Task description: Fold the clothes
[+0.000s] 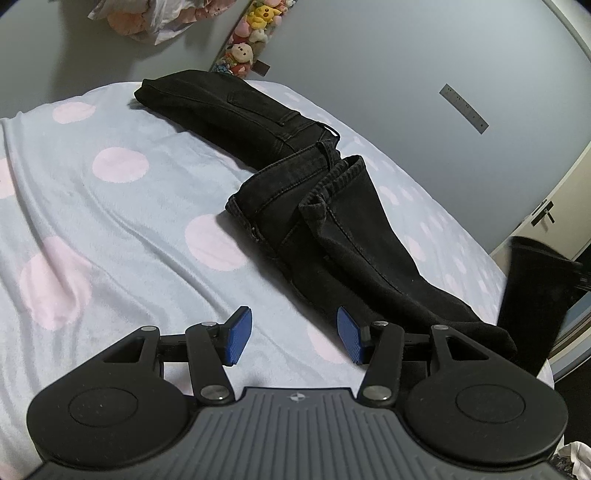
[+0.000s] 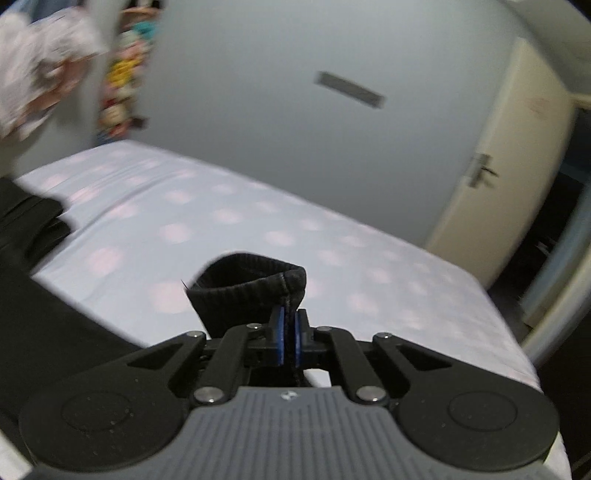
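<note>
Black jeans (image 1: 325, 229) lie crumpled across a pale blue blanket with pink dots (image 1: 110, 206), the waist end towards the far side. My left gripper (image 1: 295, 332) hovers low over the blanket, open, with nothing between its blue pads (image 1: 238, 336); one trouser leg passes just past its right pad. At the right edge of the left wrist view another leg end (image 1: 532, 295) hangs lifted off the bed. In the right wrist view my right gripper (image 2: 289, 332) is shut on that leg's hem (image 2: 251, 291), which stands up above the jaws. The rest of the jeans (image 2: 37, 295) trails down to the left.
A grey wall stands behind the bed. A cream door with a handle (image 2: 480, 170) is at the right, with a dark opening beside it. Plush toys (image 1: 251, 33) hang in a strip on the wall, next to a bag of soft things (image 1: 136, 18). The bed's edge (image 2: 509, 332) drops off at the right.
</note>
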The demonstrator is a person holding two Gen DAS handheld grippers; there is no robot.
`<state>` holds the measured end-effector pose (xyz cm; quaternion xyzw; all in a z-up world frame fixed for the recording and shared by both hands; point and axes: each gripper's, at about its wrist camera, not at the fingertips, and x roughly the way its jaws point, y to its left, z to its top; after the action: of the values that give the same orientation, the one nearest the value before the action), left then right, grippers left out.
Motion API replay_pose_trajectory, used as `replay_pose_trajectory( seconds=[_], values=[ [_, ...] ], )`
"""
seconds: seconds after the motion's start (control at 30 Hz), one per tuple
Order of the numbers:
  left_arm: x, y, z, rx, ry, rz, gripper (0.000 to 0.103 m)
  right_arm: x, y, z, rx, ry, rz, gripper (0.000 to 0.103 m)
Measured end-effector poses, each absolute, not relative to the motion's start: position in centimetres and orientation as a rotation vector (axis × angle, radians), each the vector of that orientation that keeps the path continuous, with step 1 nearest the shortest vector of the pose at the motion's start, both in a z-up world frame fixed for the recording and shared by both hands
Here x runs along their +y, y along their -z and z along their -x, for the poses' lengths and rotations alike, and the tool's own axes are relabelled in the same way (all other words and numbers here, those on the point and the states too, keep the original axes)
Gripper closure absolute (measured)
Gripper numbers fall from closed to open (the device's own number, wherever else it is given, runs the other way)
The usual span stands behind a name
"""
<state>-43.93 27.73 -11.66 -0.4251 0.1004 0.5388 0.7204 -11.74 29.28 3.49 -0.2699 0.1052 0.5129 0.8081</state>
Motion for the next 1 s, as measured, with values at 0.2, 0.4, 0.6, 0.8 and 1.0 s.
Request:
replay_pose_trajectory(
  seconds=[0.2,0.4,0.6,0.8,1.0],
  values=[
    [27.6,11.7,43.4,0.250,-1.197,0.923,0.043,24.9,-5.8,1.6,0.301,-0.899,0.442,0.097],
    [27.4,12.1,42.5,0.274,-1.201,0.910,0.044,18.6,-2.0,-9.2,0.464,-0.719,0.292,0.097],
    [27.3,12.2,40.6,0.332,-1.194,0.877,0.044,15.5,8.8,-17.5,0.666,-0.616,0.252,0.098],
    [27.4,12.0,38.6,0.372,-1.172,0.831,0.044,15.7,15.5,-19.1,0.759,-0.600,0.299,0.096],
    [27.3,12.5,37.7,0.405,-1.161,0.809,0.044,13.9,14.6,-19.4,0.714,-0.573,0.324,0.062]
  ],
)
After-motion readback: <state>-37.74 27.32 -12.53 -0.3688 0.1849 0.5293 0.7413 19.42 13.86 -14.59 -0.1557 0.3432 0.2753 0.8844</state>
